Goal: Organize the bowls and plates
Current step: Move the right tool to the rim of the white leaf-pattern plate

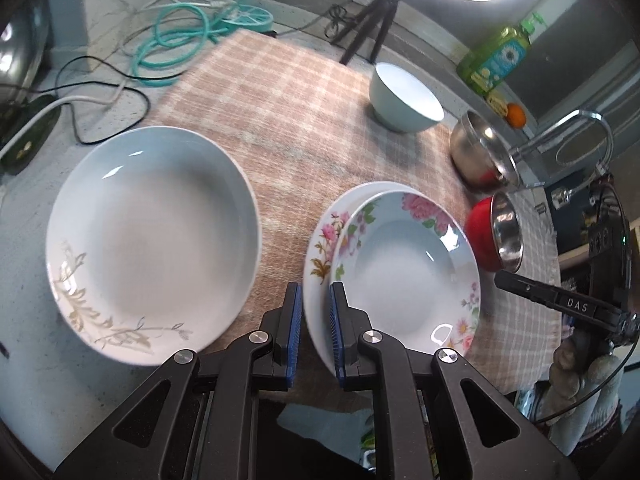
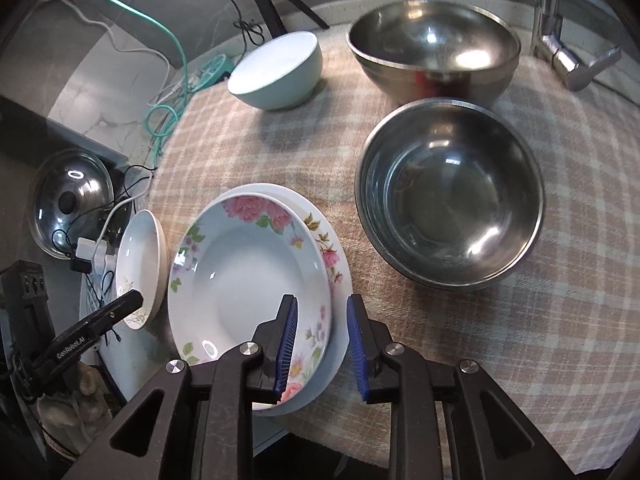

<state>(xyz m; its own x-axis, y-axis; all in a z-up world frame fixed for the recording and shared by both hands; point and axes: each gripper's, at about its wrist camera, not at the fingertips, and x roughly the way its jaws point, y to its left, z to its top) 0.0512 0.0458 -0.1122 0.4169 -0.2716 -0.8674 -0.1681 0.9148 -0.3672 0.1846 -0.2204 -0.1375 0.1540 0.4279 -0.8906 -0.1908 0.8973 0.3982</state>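
Observation:
A deep flowered plate (image 2: 248, 280) (image 1: 400, 272) lies stacked on a wider flowered plate (image 2: 338, 252) (image 1: 320, 240) on the checked cloth. My right gripper (image 2: 322, 298) is open over the stack's near rim, one pad above the top plate and the other outside both rims. My left gripper (image 1: 316, 286) is shut to a narrow gap with nothing clamped. It hovers over the stack's left rim, which shows through the gap. A white plate with a gold leaf pattern (image 1: 152, 232) (image 2: 138, 256) lies to the left at the cloth's edge.
A pale blue bowl (image 2: 276, 72) stands at the back. Two steel bowls (image 2: 448, 200) (image 2: 432, 48) sit to the right, the nearer one red outside (image 1: 480, 240). A faucet (image 2: 560, 40) rises behind them. A pot lid (image 2: 72, 204), cables and a tripod lie left and behind.

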